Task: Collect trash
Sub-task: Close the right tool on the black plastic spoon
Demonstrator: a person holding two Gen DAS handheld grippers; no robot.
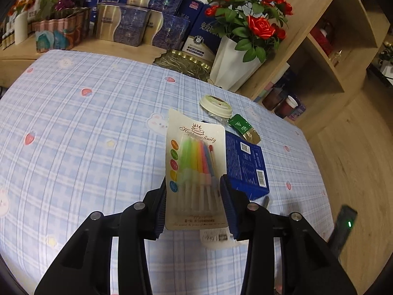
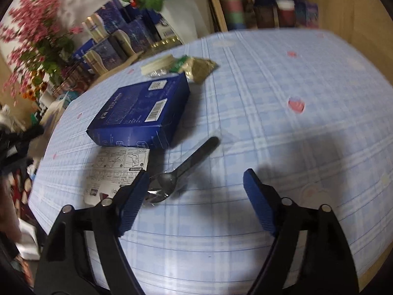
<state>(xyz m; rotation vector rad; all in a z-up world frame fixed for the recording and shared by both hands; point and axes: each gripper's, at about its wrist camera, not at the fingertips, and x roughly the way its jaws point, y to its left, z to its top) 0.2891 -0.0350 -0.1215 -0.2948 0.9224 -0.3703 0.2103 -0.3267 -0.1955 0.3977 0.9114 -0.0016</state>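
Note:
My left gripper [image 1: 194,184] is shut on a pack of rainbow birthday candles [image 1: 195,169]; the pads press on both long edges of its card, which is held up above the blue checked tablecloth [image 1: 86,135]. Behind it lie a blue box [image 1: 248,167], a green and gold sachet [image 1: 243,127], a cream lid [image 1: 215,103] and a white leaflet [image 1: 216,238]. My right gripper [image 2: 196,174] stands open just above a dark spoon [image 2: 181,169] in clear wrap. Its left pad is near the spoon's bowl and the leaflet [image 2: 118,169]. The blue box [image 2: 145,113] lies beyond.
A white vase of red roses [image 1: 235,64], a gold tray [image 1: 184,61] and stacked gift boxes [image 1: 127,24] line the far side. A wooden shelf unit [image 1: 331,49] stands to the right, with cups [image 1: 289,105] at its foot. The tablecloth [image 2: 294,147] is bare to the right.

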